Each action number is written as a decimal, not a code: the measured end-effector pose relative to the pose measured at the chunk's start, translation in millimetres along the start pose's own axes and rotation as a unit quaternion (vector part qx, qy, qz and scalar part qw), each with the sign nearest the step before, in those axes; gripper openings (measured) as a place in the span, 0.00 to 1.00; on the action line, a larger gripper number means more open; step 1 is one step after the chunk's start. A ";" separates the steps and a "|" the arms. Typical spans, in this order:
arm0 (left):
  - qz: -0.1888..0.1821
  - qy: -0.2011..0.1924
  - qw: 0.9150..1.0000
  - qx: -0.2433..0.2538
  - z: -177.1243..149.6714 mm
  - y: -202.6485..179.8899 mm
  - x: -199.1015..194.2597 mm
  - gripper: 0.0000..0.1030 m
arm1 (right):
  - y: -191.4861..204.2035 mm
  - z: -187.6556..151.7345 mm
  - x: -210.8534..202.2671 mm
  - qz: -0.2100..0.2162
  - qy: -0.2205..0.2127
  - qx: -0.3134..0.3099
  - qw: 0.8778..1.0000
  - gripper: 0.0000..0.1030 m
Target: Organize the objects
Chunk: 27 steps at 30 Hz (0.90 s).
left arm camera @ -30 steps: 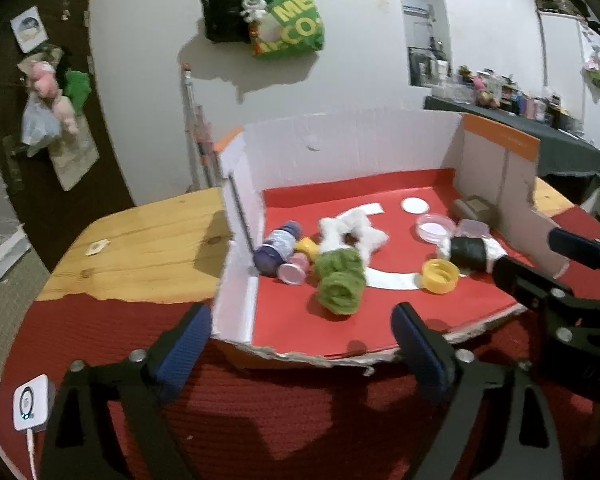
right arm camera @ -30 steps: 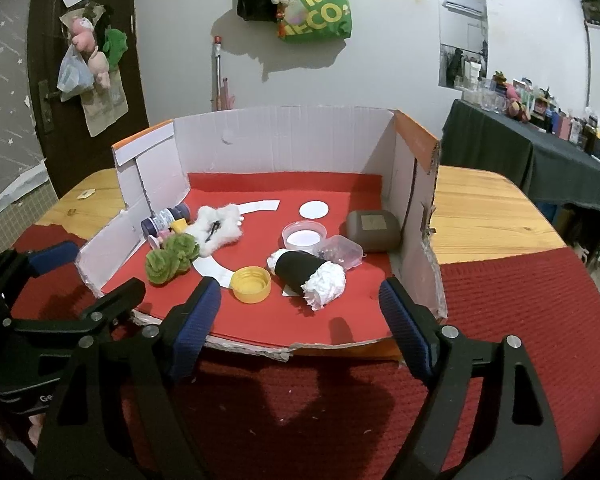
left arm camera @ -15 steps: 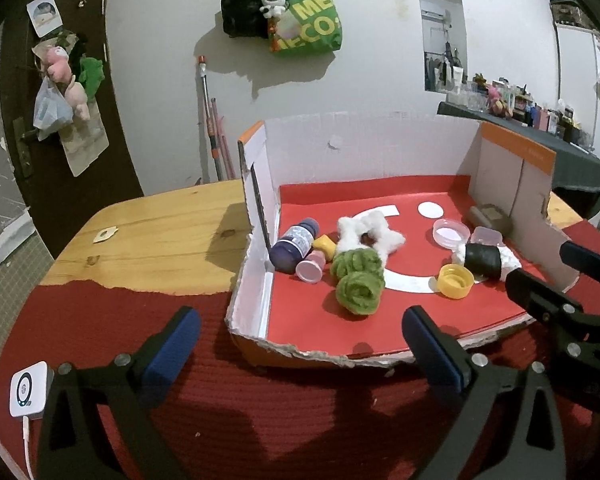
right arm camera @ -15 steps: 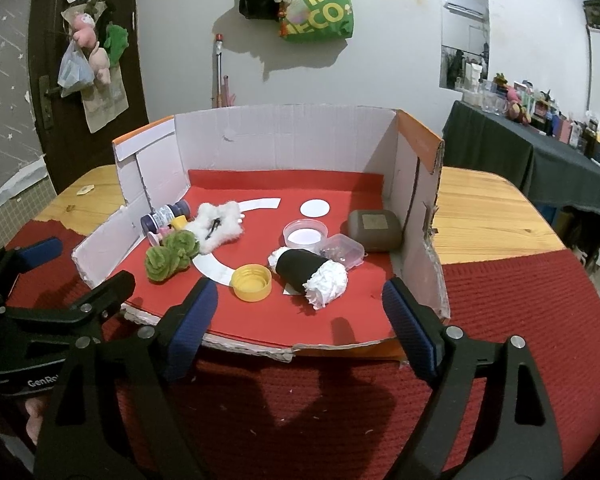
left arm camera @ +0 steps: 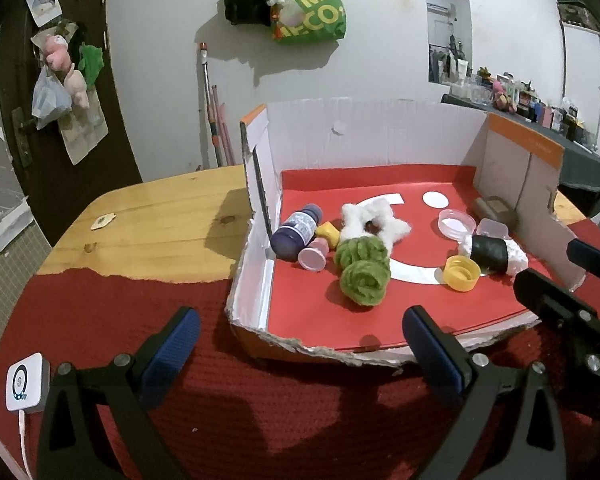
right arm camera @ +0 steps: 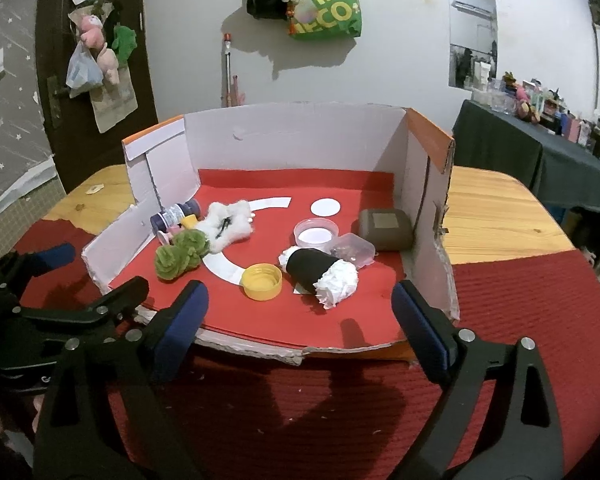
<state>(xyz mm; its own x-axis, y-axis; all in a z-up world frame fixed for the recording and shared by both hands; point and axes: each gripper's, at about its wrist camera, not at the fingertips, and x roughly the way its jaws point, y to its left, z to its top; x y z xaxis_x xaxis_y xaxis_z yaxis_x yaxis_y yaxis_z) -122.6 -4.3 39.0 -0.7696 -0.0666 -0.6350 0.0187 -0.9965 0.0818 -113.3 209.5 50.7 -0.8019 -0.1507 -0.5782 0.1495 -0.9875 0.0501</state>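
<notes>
My left black two-finger gripper with blue pads (left arm camera: 300, 344) hangs with its jaws spread wide, nothing between them. Its left blue pad (left arm camera: 172, 340) and right one (left arm camera: 428, 348) stand well apart, both tilted inward at the tips. My right black two-finger gripper with blue pads (right arm camera: 300, 320) is spread just as wide and grips nothing either. From the left wrist camera I see the right gripper's fingers at the right edge, pointing inward toward the left. From the right wrist camera the left gripper shows at the left edge, its two fingers splayed, one blue-tipped fingertip (right arm camera: 56, 256) above the other.
</notes>
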 end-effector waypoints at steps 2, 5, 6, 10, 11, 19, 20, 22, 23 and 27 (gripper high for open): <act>0.000 0.001 1.000 -0.001 -0.1 0.2 0.3 1.00 | 0.0 -0.2 -0.4 -0.001 0.000 -0.001 1.000 0.91; -0.002 0.002 1.000 -0.002 -0.5 0.2 0.5 1.00 | -0.1 0.0 -0.4 -0.002 -0.001 0.000 1.000 0.93; -0.002 0.002 1.000 -0.003 -0.4 0.2 0.5 1.00 | 0.2 -0.2 -1.3 -0.008 -0.004 0.000 1.000 0.98; -0.003 0.003 1.000 -0.004 -0.5 0.4 0.1 1.00 | -2.6 -0.1 -3.8 -0.010 -0.010 0.007 1.000 1.00; -0.003 0.003 1.000 -0.004 -0.5 0.6 0.2 1.00 | -2.9 0.0 -3.9 -0.011 -0.010 0.008 1.000 1.00; 0.000 0.001 1.000 0.000 -1.7 1.0 -3.1 1.00 | -1.4 -0.4 -7.4 -0.017 -0.017 0.006 1.000 1.00; -0.001 -0.001 1.000 0.002 -2.6 1.2 -5.2 1.00 | -1.2 -1.2 -8.6 -0.017 -0.017 0.005 1.000 1.00; -0.001 -0.004 1.000 0.006 -4.2 1.0 -9.6 1.00 | 1.2 -3.3 -11.4 -0.017 -0.014 -0.001 1.000 1.00; -0.001 -0.005 1.000 0.008 -5.3 1.1 -12.0 1.00 | 1.9 -4.5 -12.9 -0.015 -0.012 -0.002 1.000 1.00; -0.009 -0.006 1.000 0.004 -10.4 3.5 -22.9 1.00 | 3.8 -10.1 -22.1 -0.006 -0.008 -0.002 1.000 1.00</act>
<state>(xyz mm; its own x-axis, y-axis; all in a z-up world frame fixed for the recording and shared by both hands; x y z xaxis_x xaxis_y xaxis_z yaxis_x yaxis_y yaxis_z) -98.3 -6.8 45.8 -0.7771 -0.0485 -0.6275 0.0002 -0.9970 0.0768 -89.2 209.5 55.4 -0.8131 -0.1405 -0.5650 0.1428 -0.9889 0.0404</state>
